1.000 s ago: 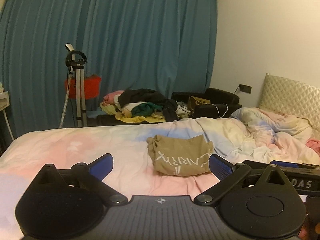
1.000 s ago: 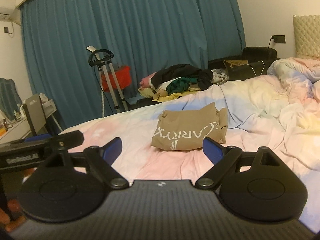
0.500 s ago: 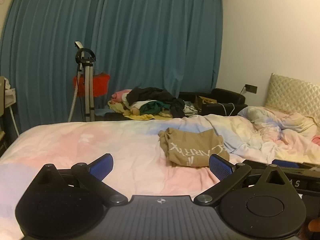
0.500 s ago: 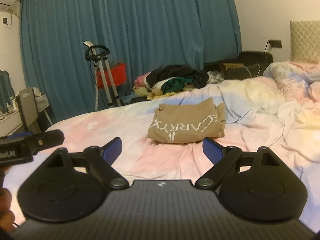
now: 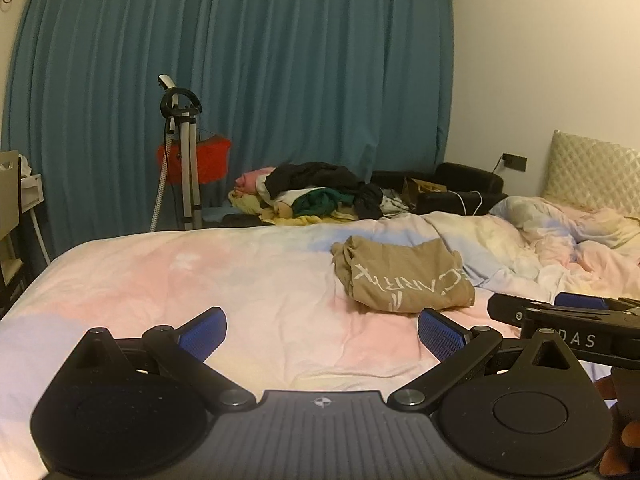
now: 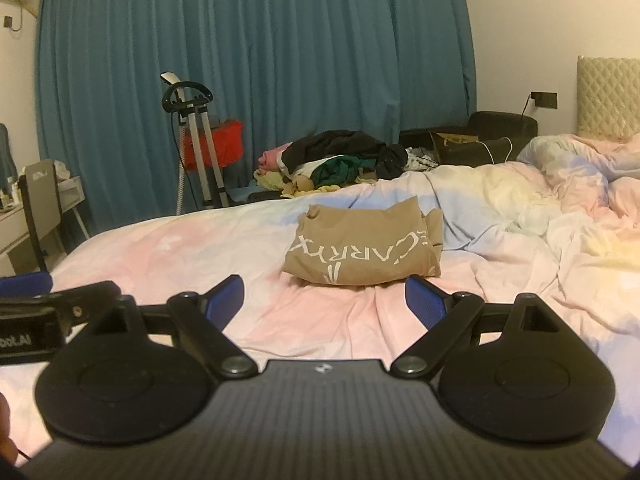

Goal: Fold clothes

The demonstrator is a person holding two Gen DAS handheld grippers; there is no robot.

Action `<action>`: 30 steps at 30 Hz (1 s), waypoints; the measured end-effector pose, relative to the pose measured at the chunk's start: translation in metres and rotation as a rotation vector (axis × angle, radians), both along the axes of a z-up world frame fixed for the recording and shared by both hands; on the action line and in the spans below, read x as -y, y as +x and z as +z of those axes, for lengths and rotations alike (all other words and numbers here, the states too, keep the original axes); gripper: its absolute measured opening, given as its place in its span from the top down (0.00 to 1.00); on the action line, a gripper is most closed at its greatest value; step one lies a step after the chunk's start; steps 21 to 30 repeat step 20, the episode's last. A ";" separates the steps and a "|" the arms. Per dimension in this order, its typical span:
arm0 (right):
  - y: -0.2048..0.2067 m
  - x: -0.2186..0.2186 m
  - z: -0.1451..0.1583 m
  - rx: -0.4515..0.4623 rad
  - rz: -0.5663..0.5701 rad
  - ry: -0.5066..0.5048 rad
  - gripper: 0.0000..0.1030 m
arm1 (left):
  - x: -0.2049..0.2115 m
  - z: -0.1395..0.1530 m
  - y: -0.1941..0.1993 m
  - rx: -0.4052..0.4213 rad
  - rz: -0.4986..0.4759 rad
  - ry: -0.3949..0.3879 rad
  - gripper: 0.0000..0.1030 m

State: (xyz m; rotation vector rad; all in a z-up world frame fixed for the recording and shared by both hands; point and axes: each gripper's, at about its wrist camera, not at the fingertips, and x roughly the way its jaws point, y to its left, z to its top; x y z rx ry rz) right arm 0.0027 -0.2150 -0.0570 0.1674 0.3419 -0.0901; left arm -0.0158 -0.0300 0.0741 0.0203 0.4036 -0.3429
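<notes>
Bed (image 5: 240, 280), folded shirt (image 5: 404, 280), desk (image 6: 24, 216) right-view only

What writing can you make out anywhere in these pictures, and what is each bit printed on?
"CARRY", upside down in white, with further marks too unclear to read: on the folded tan garment lying on the bed.
"DAS": on the right gripper, the start cut off in the left wrist view.
"bot.AI": on the left gripper, the start cut off in the right wrist view.
The mark on the grey chair back is too small to read.
</notes>
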 end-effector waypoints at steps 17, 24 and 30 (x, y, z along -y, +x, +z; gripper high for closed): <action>-0.002 0.001 0.001 -0.009 0.003 0.011 0.14 | 0.001 0.001 0.001 0.007 0.015 -0.041 0.00; -0.002 0.000 0.001 -0.008 0.008 0.004 0.14 | 0.000 0.001 -0.001 0.009 0.009 -0.048 0.00; -0.002 0.000 0.001 -0.008 0.008 0.004 0.14 | 0.000 0.001 -0.001 0.009 0.009 -0.048 0.00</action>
